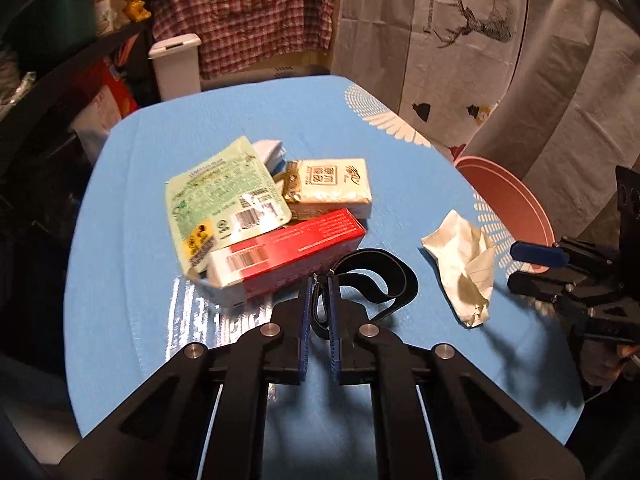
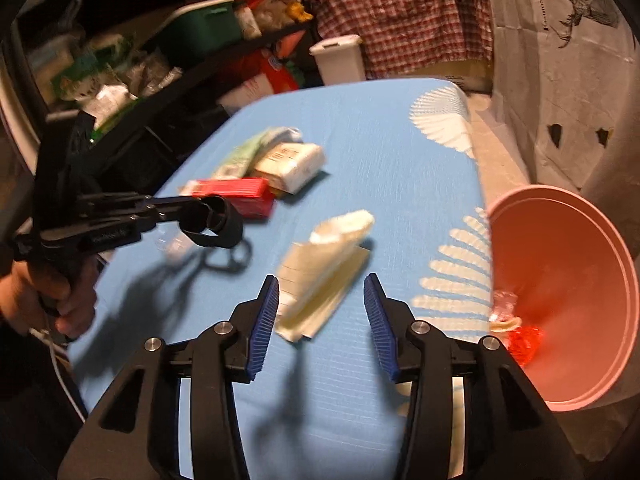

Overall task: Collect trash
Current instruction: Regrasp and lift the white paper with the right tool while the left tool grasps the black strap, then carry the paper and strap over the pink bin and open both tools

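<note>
A crumpled white tissue (image 2: 324,276) lies on the blue desk (image 1: 208,92) near its right edge, just in front of the right hand-held gripper (image 2: 322,308), whose 2 blue-padded jaws stand moderately apart with the paper's near end between them, neither pad pressing on it. In the left wrist view the same tissue (image 1: 464,264) rests flat on the cloth, with the right hand-held gripper (image 1: 528,266) just beside it at the right edge. Beyond that edge a pink bin (image 2: 568,292) tilts its mouth toward the desk, and inside it sit a red crinkled wrapper (image 2: 524,344) and a clear scrap. The left hand-held gripper (image 1: 321,312) has its jaws drawn almost together on a black strap (image 1: 376,280), pinching a thin loop of it, while the wide band curls out past the fingertips. Seen from the right wrist, the left hand-held gripper (image 2: 218,210) carries the strap (image 2: 220,232) hanging off the cloth, and a hand (image 2: 48,292) grips its handle. Toward the middle of the desk sits a pile: a red carton (image 1: 288,256), a green pouch (image 1: 224,200) leaning on it, and a cream tissue pack (image 1: 328,188) behind. Past the far edge stand a white lidded bin (image 1: 176,64) and a checked shirt (image 1: 248,12).
</note>
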### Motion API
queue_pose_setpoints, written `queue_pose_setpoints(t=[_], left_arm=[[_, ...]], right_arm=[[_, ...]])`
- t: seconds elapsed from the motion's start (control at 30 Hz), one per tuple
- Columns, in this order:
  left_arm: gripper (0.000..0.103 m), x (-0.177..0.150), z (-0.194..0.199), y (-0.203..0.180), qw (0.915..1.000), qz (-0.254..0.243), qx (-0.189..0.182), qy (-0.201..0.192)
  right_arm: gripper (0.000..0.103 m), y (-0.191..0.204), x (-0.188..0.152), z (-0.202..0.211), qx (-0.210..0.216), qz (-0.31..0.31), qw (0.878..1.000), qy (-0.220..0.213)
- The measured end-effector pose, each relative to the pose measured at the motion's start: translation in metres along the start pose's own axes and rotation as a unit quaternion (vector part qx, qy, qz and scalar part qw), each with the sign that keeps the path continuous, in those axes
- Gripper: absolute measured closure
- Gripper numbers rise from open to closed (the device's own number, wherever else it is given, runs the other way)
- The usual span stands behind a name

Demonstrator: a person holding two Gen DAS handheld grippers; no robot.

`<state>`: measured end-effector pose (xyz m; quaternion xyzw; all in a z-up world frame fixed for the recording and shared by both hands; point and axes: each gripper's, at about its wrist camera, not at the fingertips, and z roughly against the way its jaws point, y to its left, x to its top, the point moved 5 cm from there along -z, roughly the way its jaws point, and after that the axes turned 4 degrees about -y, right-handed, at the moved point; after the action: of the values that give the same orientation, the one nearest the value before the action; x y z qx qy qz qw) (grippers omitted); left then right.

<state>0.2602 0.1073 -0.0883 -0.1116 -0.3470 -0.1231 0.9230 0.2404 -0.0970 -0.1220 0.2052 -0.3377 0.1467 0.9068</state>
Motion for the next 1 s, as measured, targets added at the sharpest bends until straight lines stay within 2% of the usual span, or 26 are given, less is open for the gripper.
queue_pose_setpoints(t=[0.13, 0.2, 0.23, 0.27, 0.33, 0.67, 1.0], left_arm=[[0.095, -0.001, 0.017, 0.005, 0.9997, 0.016, 0.013, -0.013], [0.095, -0.001, 0.025, 0.009, 0.9994, 0.022, 0.018, -0.019], [0.095, -0.001, 0.029, 0.01, 0.9992, 0.025, 0.022, -0.023], [0.095, -0.002, 0.034, 0.011, 0.9989, 0.029, 0.026, -0.028], [0.095, -0.002, 0.041, 0.013, 0.9981, 0.04, 0.031, -0.035], [0.095, 0.001, 0.069, -0.005, 0.9939, 0.061, 0.052, -0.076], [0.095, -0.004, 0.089, -0.031, 0.9918, 0.064, 0.05, -0.098]], right_arm=[[0.059, 0.009, -0.002, -0.018, -0.013, 0.013, 1.0, 0.019], [0.069, 0.01, -0.004, -0.024, -0.023, 0.016, 0.999, 0.027], [0.081, 0.01, -0.006, -0.026, -0.026, 0.016, 0.999, 0.03], [0.088, 0.01, -0.006, -0.025, -0.028, 0.018, 0.999, 0.028], [0.094, 0.012, -0.005, -0.021, -0.028, 0.023, 0.999, 0.021], [0.096, 0.007, 0.005, 0.018, -0.038, 0.02, 0.999, -0.03], [0.096, -0.006, 0.039, 0.098, -0.052, 0.017, 0.993, -0.107]])
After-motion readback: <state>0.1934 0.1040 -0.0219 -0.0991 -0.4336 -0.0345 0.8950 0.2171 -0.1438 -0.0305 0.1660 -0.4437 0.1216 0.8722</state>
